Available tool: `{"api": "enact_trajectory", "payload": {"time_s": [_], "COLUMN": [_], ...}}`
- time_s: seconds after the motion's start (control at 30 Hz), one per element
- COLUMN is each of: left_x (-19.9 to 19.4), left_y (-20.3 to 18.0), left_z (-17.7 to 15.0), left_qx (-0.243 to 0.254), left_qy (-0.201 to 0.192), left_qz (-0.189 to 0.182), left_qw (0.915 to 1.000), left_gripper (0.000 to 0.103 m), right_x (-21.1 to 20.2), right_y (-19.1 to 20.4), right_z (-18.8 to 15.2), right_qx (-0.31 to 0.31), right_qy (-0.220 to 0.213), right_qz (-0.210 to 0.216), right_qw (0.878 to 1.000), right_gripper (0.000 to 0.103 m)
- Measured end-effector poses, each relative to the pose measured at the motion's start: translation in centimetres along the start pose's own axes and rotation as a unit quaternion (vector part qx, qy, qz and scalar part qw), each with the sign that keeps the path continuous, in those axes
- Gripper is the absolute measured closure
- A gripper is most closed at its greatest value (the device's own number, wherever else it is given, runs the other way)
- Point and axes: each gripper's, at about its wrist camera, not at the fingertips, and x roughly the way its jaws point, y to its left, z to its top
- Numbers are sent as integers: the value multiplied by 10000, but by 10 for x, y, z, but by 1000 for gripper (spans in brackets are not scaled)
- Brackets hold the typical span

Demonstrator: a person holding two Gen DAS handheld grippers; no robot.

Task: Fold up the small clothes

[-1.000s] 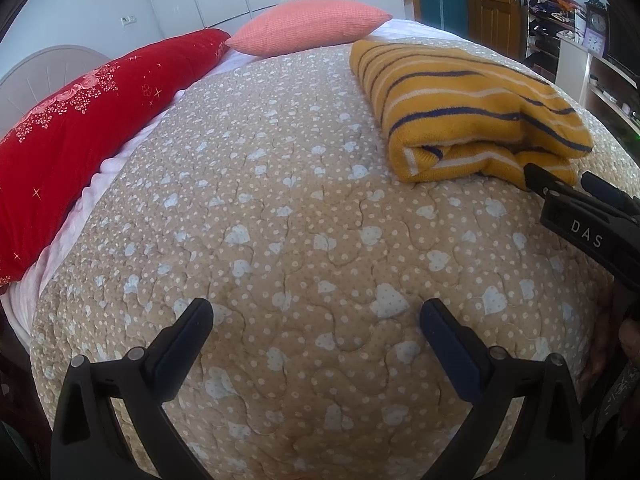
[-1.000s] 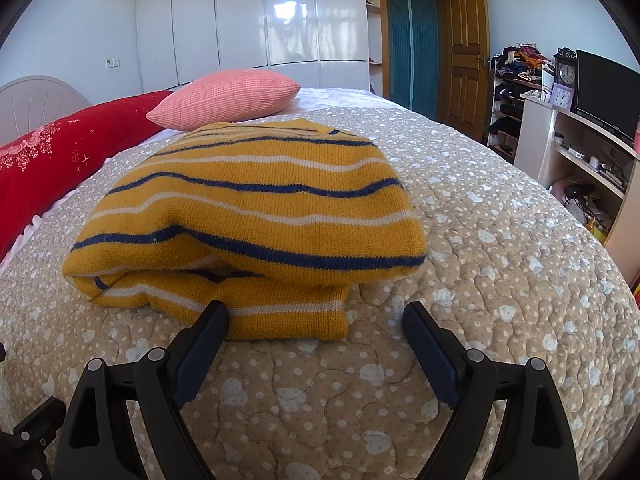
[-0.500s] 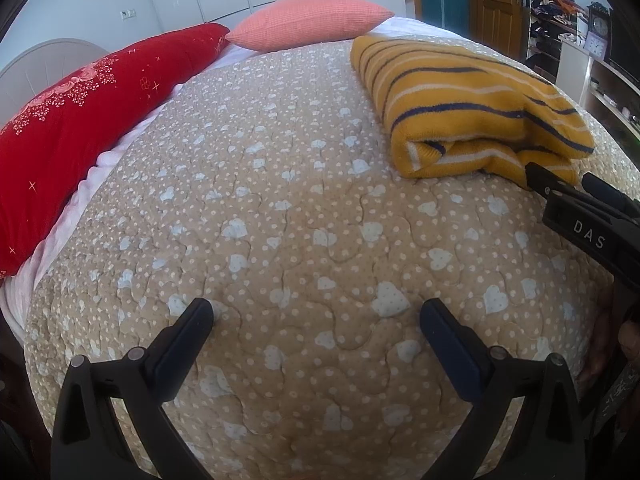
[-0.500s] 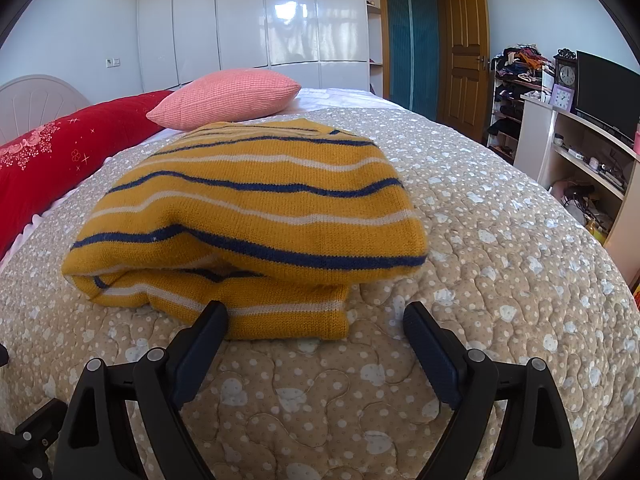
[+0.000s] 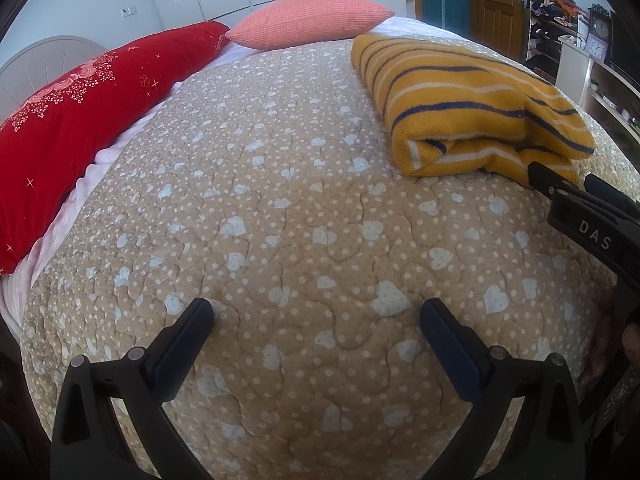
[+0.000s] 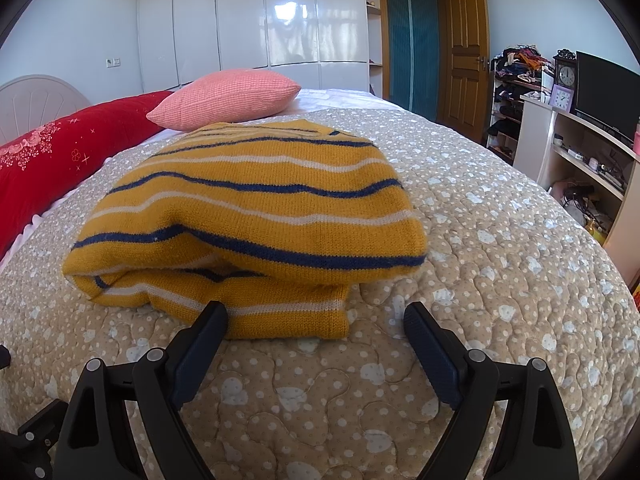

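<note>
Squarely ahead of the right tongs (image 6: 314, 322) lies a folded sweater (image 6: 256, 216), mustard yellow with blue and white stripes, resting on the quilt (image 6: 480, 248) that covers the bed. Its near edge sits just past the tong tips, the left finger overlapping that edge in the right wrist view, though contact cannot be told. Both fingers stand wide apart with nothing between them but quilt. From the left wrist view the sweater (image 5: 472, 104) lies off to the right, and the left tongs (image 5: 316, 312) hang over bare quilt (image 5: 280, 200), also spread wide and empty. The right tongs (image 5: 580, 208) show at that view's right edge, just beside the sweater's near corner. Behind the sweater a pink pillow (image 6: 228, 98) rests at the head of the bed, and a long red pillow (image 6: 60, 152) runs along the left side. A wardrobe (image 6: 256, 16) and a wooden door (image 6: 466, 56) stand beyond.
</note>
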Motion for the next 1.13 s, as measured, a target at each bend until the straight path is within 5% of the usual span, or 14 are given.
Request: {"api": "enact_trajectory", "payload": {"time_s": [0.43, 1.13], "left_x": [-24, -23], "left_y": [16, -3], "left_z": [15, 13], "left_qx": [-303, 82], "left_qy": [-252, -263], "left_qz": [-317, -272], "left_qw": [9987, 9993], "left_gripper": [0, 0], "right_x": [-40, -16], "right_y": [-11, -10], "right_z": [-1, -6], "right_qx": [-8, 20], "right_qy": [-678, 20], "right_qz": [164, 197], "right_qw": [9976, 9998], "right_gripper": [10, 10]}}
